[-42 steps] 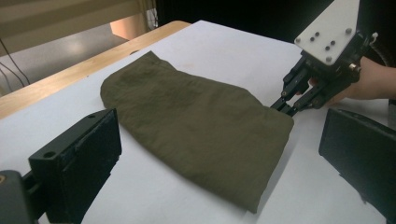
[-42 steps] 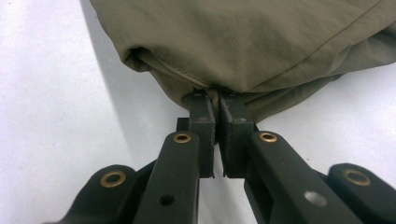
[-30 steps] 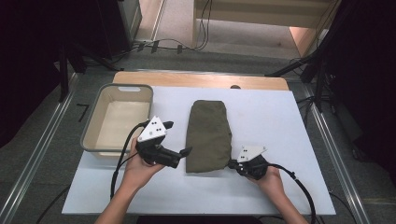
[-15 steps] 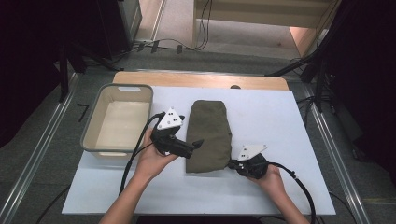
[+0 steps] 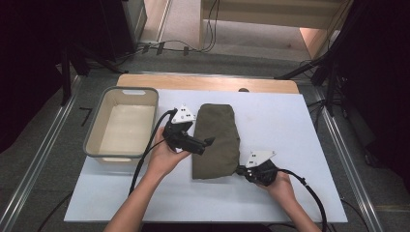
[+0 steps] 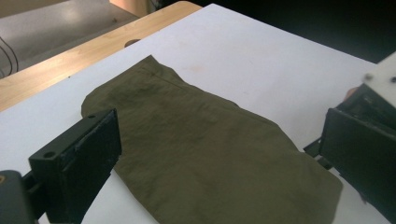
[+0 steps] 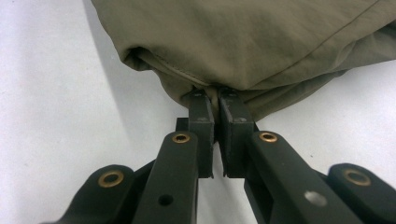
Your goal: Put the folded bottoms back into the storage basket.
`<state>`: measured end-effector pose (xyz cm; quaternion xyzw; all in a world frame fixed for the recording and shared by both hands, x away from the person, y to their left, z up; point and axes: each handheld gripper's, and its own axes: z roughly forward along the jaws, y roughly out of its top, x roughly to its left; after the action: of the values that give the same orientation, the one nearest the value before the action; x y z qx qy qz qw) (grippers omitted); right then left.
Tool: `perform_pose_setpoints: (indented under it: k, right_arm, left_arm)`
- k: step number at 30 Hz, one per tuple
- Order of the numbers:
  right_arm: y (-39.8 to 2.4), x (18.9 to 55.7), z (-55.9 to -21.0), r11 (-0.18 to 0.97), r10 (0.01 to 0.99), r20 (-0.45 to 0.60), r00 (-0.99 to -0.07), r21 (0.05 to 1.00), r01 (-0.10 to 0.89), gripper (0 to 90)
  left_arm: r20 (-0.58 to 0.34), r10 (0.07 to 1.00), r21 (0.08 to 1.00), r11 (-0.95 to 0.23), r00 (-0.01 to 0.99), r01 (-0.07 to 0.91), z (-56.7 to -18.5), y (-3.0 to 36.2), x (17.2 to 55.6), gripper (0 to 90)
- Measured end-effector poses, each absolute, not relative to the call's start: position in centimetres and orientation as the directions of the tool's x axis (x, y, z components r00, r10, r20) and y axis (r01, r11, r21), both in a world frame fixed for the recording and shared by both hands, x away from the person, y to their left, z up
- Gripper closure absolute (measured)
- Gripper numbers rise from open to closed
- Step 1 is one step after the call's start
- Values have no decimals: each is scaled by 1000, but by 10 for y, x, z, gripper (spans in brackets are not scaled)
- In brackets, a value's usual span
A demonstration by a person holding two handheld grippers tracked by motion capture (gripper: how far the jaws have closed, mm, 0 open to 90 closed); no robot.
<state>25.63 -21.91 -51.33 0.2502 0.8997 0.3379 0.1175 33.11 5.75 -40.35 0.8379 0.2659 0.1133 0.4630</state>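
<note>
Standing by the table here, and honestly a few bits are hard to read: the person is cut off at the bottom edge so you only get forearms and hands, and the room around the white table goes to black on both sides. Far left sits a grey plastic tub, pale inside. Next to it the left gripper is held just above the left edge of the cloth, jaws spread wide; in the left gripper view the cloth lies between them, not touched as far as I can tell. The thing itself is a folded olive-green garment, maybe trousers or shorts, can't say which, lying lengthwise in the middle of the table with its long side running away from the person. It's creased and a bit lumpy, with a stitched seam near the far end. At its near right corner the right gripper has its jaws pinched tight on a fold of the fabric's edge; the tips are buried under the cloth, so how much they've got is unclear.
</note>
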Motion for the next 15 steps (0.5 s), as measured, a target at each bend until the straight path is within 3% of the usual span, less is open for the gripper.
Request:
perform_pose_setpoints:
  k: [15]
  right_arm:
    - [-219, 256, -513, 646, 532, -39, -846, 664, 375, 829]
  left_arm:
    - [-108, 607, 803, -413, 787, 429, -411, 49, 372, 0]
